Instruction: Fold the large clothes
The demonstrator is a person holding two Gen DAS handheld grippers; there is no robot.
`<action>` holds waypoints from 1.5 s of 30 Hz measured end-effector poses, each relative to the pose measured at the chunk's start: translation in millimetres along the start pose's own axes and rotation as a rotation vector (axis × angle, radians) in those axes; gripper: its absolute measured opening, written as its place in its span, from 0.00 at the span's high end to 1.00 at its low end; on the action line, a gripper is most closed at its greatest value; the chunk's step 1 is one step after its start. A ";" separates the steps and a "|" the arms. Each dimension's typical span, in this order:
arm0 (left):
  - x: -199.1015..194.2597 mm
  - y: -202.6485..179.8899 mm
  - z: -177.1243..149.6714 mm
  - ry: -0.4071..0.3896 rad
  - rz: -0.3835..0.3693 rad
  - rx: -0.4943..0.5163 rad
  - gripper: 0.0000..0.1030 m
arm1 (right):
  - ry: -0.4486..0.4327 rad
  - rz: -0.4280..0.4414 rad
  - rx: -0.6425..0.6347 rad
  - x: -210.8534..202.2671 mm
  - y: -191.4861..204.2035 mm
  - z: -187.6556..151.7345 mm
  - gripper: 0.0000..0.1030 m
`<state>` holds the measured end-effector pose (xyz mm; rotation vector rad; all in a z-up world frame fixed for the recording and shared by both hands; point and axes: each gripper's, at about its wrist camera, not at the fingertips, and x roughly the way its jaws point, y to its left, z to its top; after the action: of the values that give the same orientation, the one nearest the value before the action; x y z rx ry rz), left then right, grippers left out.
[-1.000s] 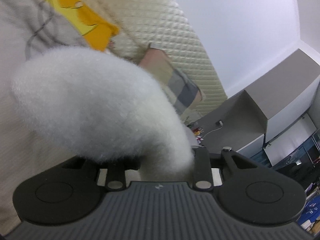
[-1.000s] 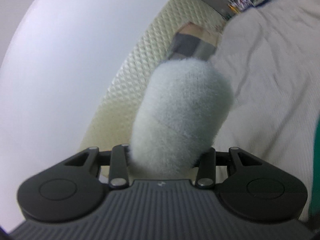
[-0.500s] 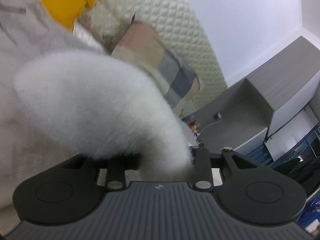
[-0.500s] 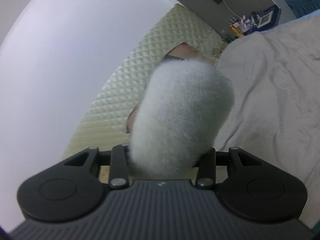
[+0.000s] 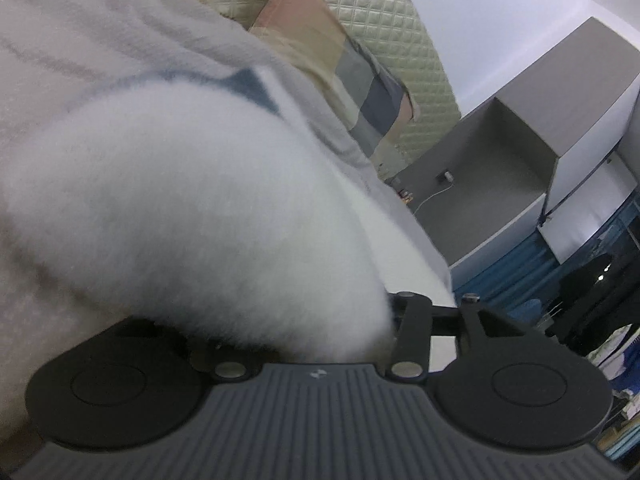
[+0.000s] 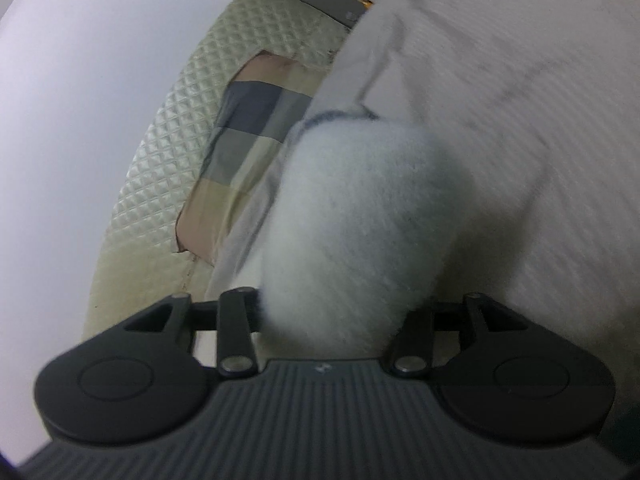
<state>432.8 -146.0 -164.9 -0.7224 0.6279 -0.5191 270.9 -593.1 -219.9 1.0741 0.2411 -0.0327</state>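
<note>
- Fleece garment [image 5: 192, 208] bulges forward out of the left gripper [image 5: 304, 344] and the right gripper [image 6: 332, 332], over the bed [image 6: 540, 120]; its long axis cannot be told.
- Both jaws have just been opening, fleece between them; grip hidden.
- Checked pillow [image 5: 340, 68] and quilted headboard [image 6: 168, 128] lie beyond.

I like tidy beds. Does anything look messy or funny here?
Nothing looks spilled or torn. The only odd thing is the fluffy white garment: it is bunched into a fat lump right in front of both cameras, not yet laid flat.
</note>
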 end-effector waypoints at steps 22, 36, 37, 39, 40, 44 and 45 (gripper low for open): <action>-185.9 -153.4 -11.0 0.011 0.203 0.285 0.41 | -0.035 -0.093 -0.254 -156.1 112.8 -17.3 0.47; -365.3 -310.6 -54.2 -0.051 0.207 0.667 0.41 | -0.080 0.048 -0.504 -305.3 235.2 -54.9 0.47; -379.5 -317.4 -59.7 -0.051 0.210 0.689 0.41 | -0.078 0.047 -0.526 -314.3 239.8 -59.1 0.47; -406.0 -328.2 -70.4 -0.063 0.217 0.718 0.41 | -0.072 0.048 -0.564 -327.7 246.1 -67.7 0.47; -418.8 -332.5 -75.8 -0.068 0.217 0.725 0.41 | -0.069 0.047 -0.579 -335.2 248.0 -72.7 0.47; -464.9 -341.5 -98.5 -0.098 0.222 0.744 0.40 | -0.057 0.031 -0.647 -359.2 254.2 -97.9 0.47; -474.9 -342.3 -105.0 -0.103 0.227 0.750 0.40 | -0.052 0.026 -0.670 -364.6 255.6 -105.6 0.47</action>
<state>-45.2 -113.9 187.4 0.0326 0.3659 -0.4566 -66.3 -411.5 30.6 0.4086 0.1713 0.0417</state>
